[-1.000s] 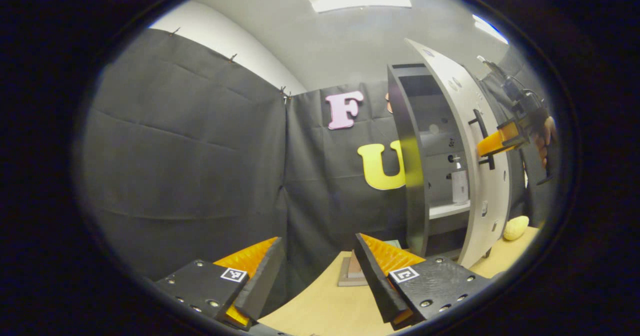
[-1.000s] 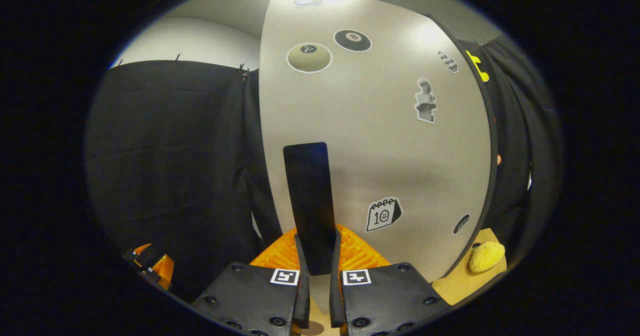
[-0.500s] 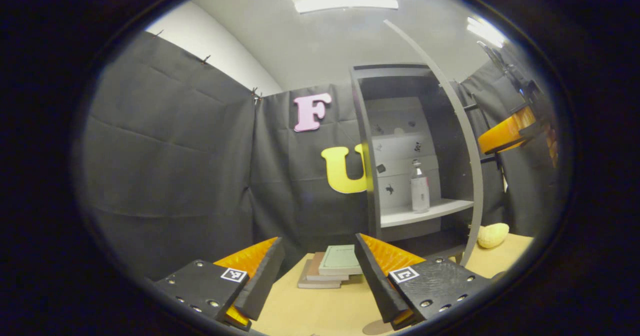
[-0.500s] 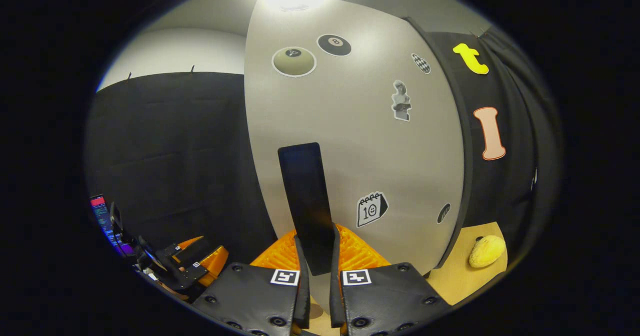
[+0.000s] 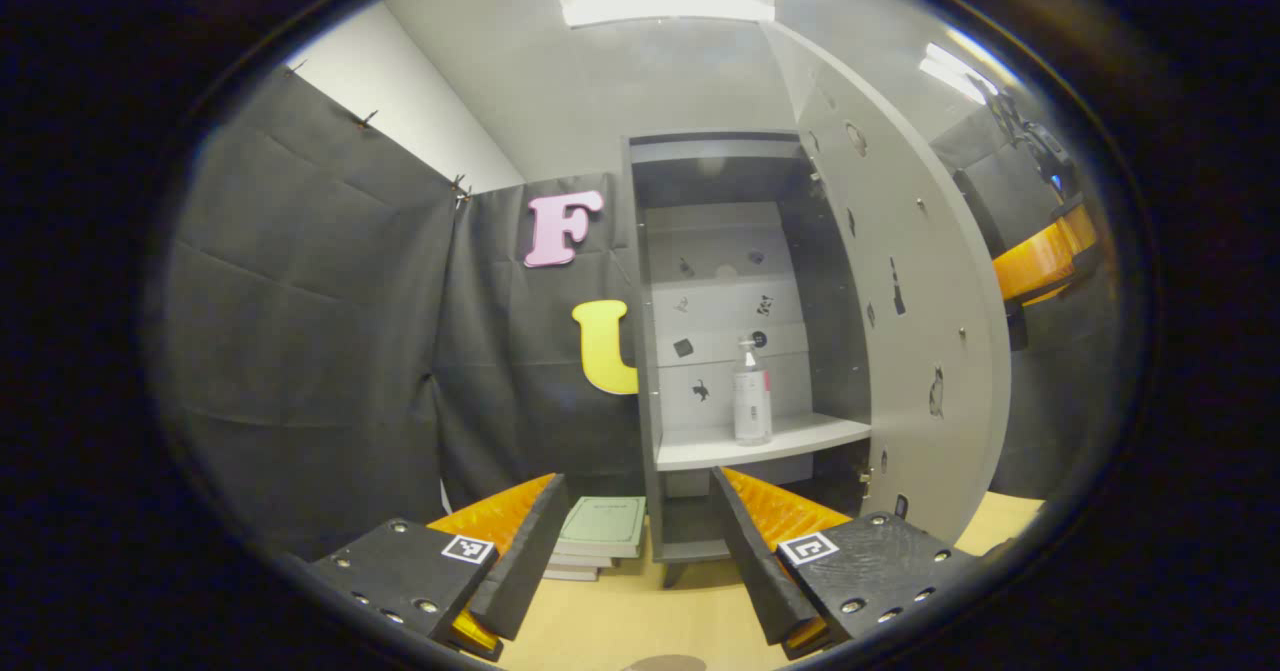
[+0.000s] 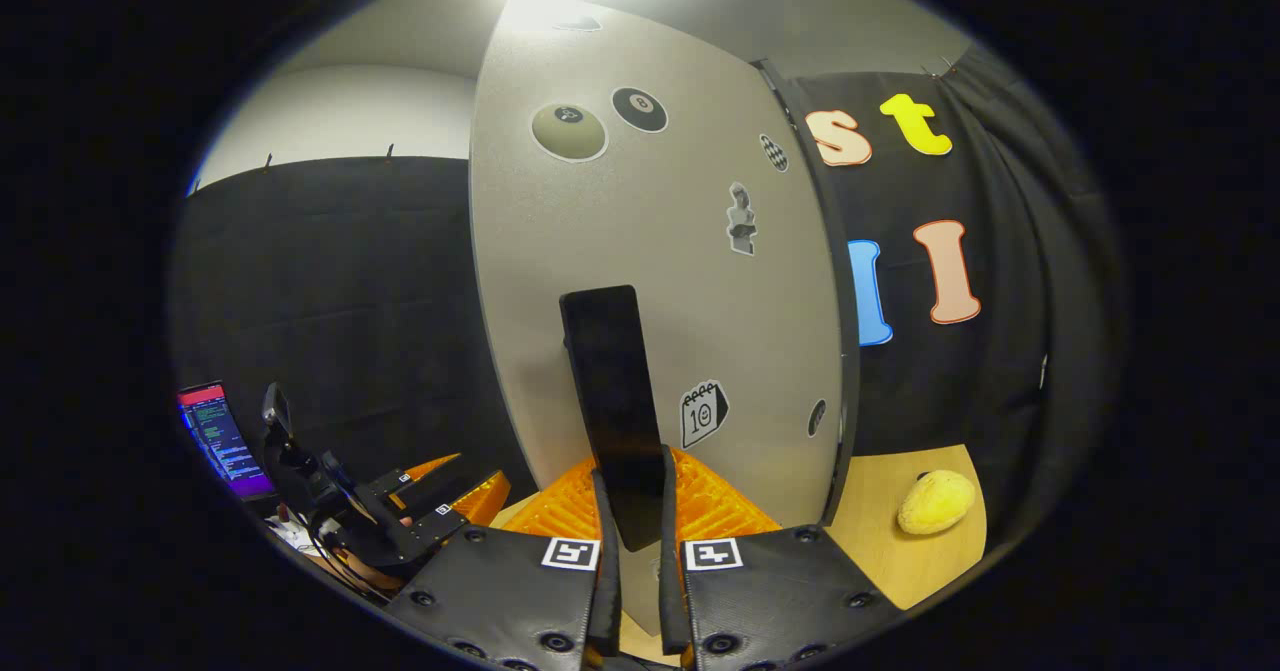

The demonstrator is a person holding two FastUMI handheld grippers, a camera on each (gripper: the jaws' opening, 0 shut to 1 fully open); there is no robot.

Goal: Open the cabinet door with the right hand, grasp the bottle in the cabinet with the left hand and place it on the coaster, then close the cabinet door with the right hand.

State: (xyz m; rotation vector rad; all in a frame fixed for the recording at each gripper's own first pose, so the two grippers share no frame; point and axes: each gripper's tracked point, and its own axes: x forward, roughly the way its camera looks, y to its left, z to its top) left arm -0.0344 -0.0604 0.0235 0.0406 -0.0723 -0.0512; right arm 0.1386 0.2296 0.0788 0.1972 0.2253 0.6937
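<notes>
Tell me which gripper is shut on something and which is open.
The right gripper is shut on the door handle. The left gripper is open and holds nothing, aimed toward the bottle on the cabinet shelf.

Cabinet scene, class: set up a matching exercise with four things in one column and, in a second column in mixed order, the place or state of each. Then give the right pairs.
Things
1. bottle
2. cabinet door
3. left claw
4. stack of books

Places or states
A. swung open, its handle clamped by the right claw
B. open and holding nothing
C. upright on the cabinet shelf
D. on the table beside the cabinet's foot

Pairs: 1-C, 2-A, 3-B, 4-D
</notes>
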